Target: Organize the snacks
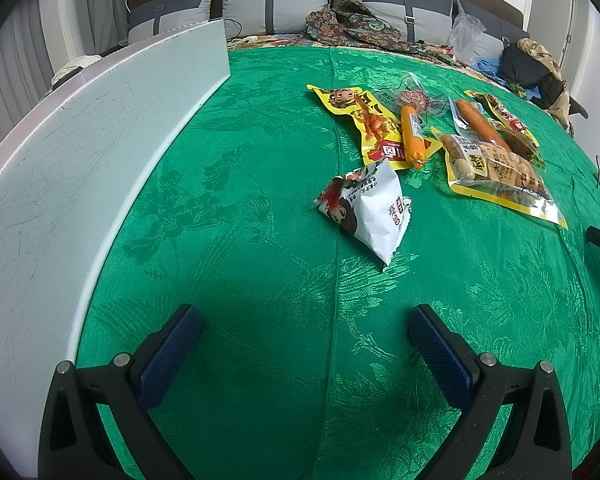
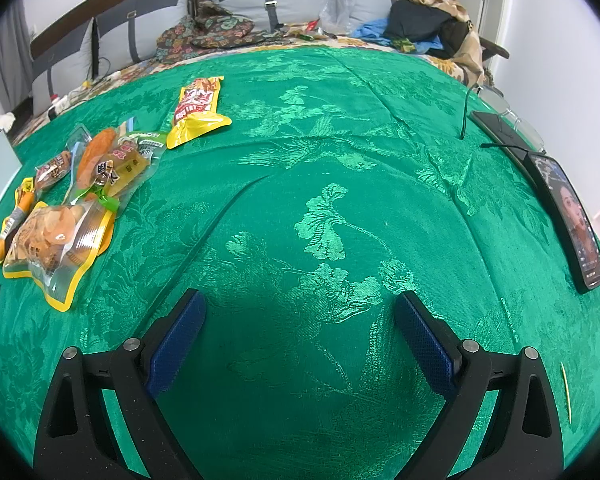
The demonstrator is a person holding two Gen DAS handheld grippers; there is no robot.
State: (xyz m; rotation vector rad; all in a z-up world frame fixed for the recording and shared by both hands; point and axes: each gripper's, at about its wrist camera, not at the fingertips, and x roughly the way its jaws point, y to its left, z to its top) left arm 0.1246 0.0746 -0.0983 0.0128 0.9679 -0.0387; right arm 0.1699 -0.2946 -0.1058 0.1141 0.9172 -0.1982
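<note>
two sausages (image 1: pixel 413 136), two phones (image 2: pixel 572 216)

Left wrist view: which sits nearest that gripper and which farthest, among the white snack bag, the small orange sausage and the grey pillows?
1. White snack bag, just ahead, slightly right.
2. Small orange sausage, beyond it on a yellow packet.
3. Grey pillows, along the back.

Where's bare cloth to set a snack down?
Free: cloth between white board and white packet; wide middle between yellow pouch and phone. Crowded: snack pile behind the packet.
</note>
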